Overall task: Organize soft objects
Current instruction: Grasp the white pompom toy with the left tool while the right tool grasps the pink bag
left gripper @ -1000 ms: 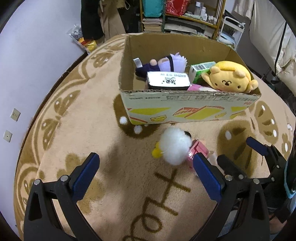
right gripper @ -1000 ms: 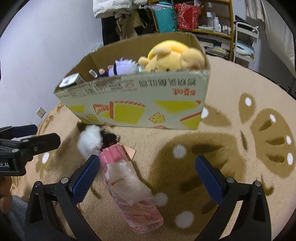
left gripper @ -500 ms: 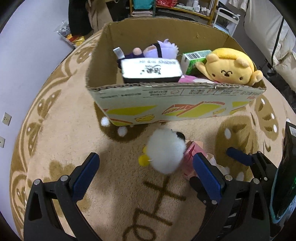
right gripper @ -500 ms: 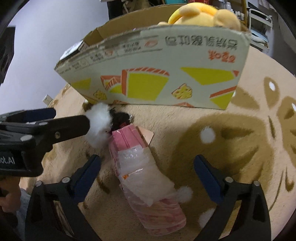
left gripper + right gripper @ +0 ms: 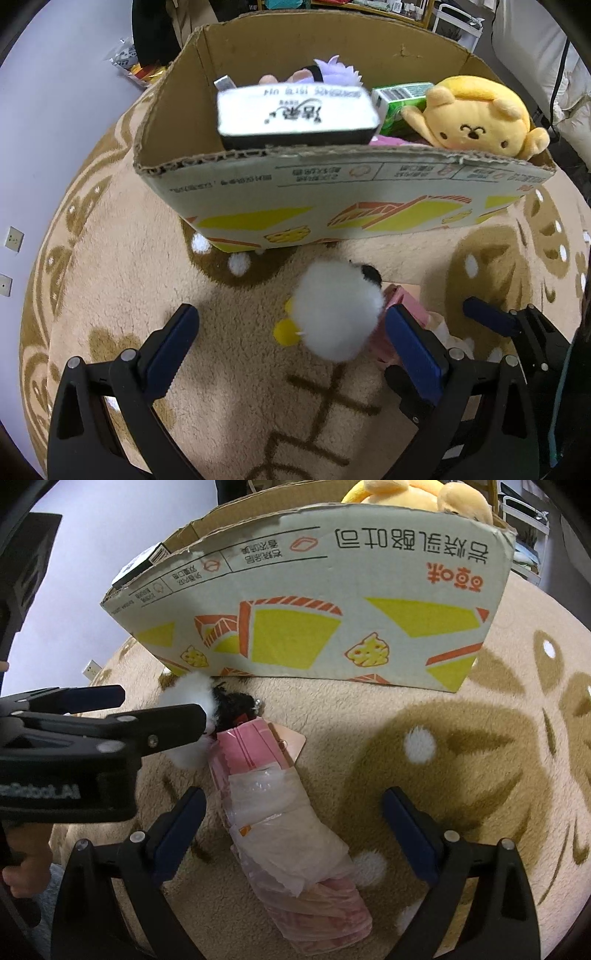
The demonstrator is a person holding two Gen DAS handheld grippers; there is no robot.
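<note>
A fluffy white plush with yellow feet and a black tuft lies on the rug before the cardboard box. My left gripper is open, its fingers either side of the plush, not touching. A pink plastic-wrapped soft packet lies beside the plush. My right gripper is open, straddling the packet just above it. The plush also shows in the right wrist view, partly hidden by the left gripper. The box holds a yellow bear plush, a purple-haired doll, a white carton and a green carton.
A round beige rug with brown patterns covers the floor. The box wall stands close ahead of both grippers. Shelves and a white cart stand behind the box. A wall with sockets is at the left.
Both grippers have moved forward and down towards the box. The left now brackets the white plush, the right straddles the pink packet. Both stayed open.
</note>
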